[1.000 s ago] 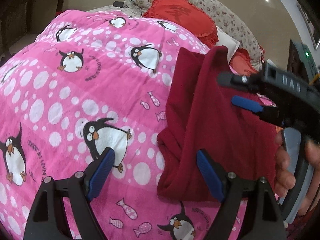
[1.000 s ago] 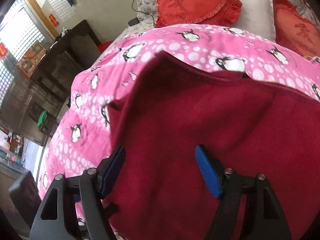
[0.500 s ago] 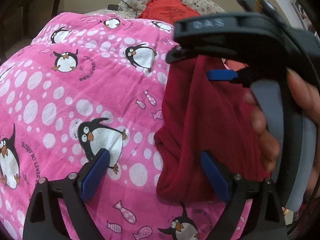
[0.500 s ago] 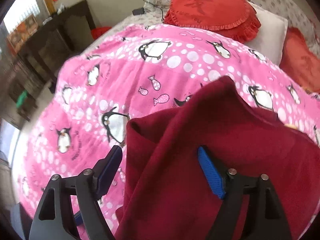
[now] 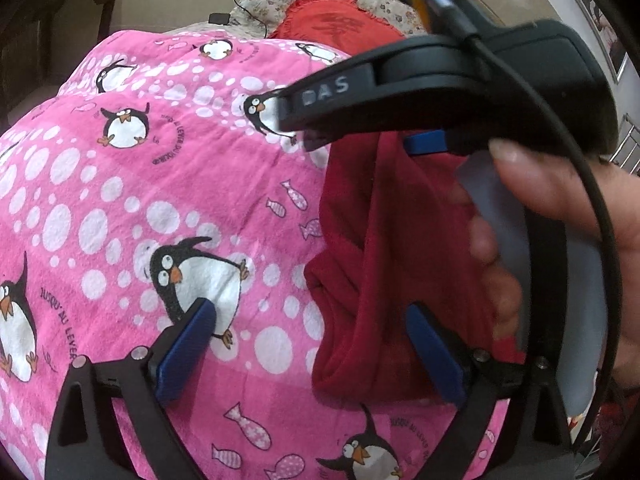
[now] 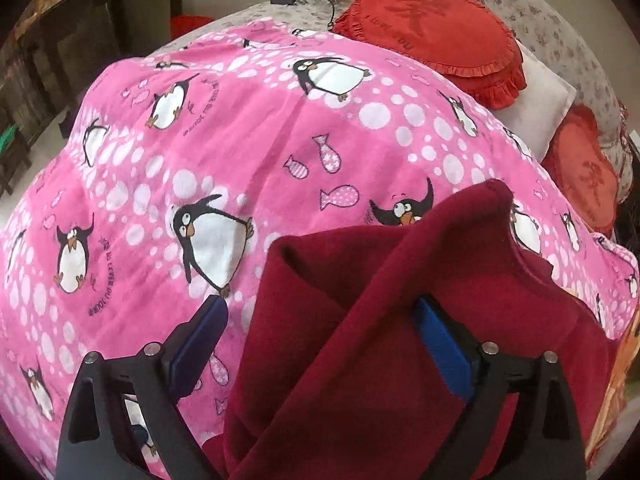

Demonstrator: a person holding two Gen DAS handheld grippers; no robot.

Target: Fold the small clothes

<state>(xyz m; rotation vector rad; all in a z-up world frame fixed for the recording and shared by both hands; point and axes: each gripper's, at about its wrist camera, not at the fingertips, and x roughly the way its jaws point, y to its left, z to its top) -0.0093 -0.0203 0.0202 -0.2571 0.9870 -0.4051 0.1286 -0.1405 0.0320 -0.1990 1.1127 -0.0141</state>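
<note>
The left tongs (image 5: 308, 344) stand spread wide and released, gripping nothing: one blue pad hangs over the pink penguin blanket (image 5: 168, 184), the other lies against the near left edge of the dark red garment (image 5: 380, 264). The right tongs (image 6: 320, 344) are also parted wide, with a raised fold of the dark red garment (image 6: 360, 340) running between the pads; the right-side pad touches the cloth, but the pads do not close on it.

In the left wrist view the other gripper's black body and the right hand (image 5: 568, 220) cover the garment's right side, so its far edge is hidden. In the right wrist view the garment's near end is cut off by the frame.

Left of the garment the blanket lies bare. Beyond it sit a red heart cushion (image 6: 436, 36) and a white pillow (image 6: 540, 104).
</note>
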